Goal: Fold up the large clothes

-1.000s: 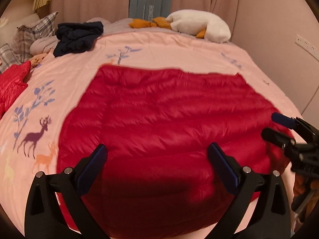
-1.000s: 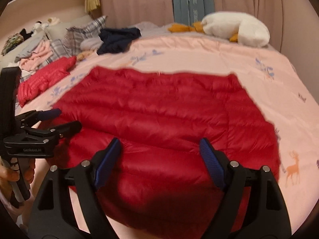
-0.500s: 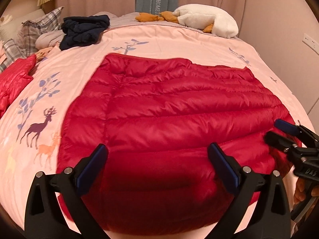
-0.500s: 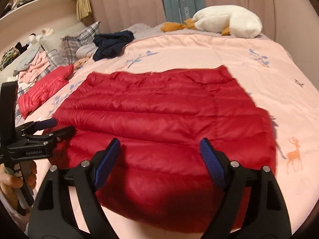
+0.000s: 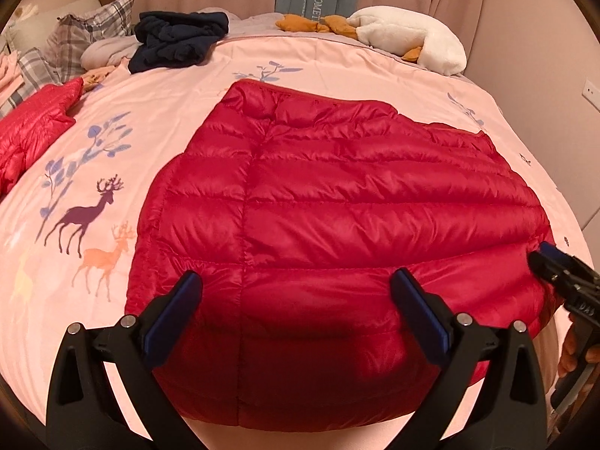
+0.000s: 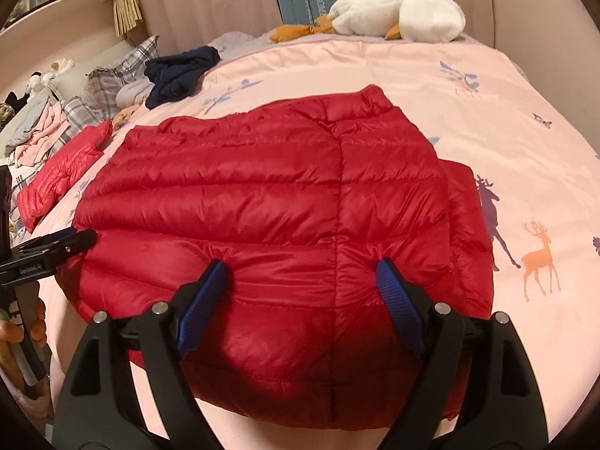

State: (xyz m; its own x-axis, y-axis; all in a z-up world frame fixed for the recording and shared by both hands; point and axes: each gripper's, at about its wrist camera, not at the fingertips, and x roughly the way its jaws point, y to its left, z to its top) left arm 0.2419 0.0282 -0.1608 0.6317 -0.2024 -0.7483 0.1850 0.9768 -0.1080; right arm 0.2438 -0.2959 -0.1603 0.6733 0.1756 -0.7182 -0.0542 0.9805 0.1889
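Observation:
A red quilted down jacket (image 5: 337,202) lies flat on the pink bedspread (image 5: 75,172), folded into a rough rectangle; it also fills the right wrist view (image 6: 270,202). My left gripper (image 5: 296,292) is open, its blue-padded fingers over the jacket's near hem. My right gripper (image 6: 300,277) is open, its fingertips pressing into the near edge of the jacket. The right gripper also shows at the jacket's right corner in the left wrist view (image 5: 551,266). The left gripper shows at the jacket's left edge in the right wrist view (image 6: 63,243).
A second red jacket (image 5: 33,123) lies at the left of the bed. Dark navy clothes (image 5: 176,39), plaid pillows (image 5: 86,33) and a white plush goose (image 5: 408,37) sit at the far end. Curtains and a wall stand behind and to the right.
Both grippers have pulled back toward the near edge of the bed. The jacket's far side now shows more bedspread beyond it. Both grippers stay open.

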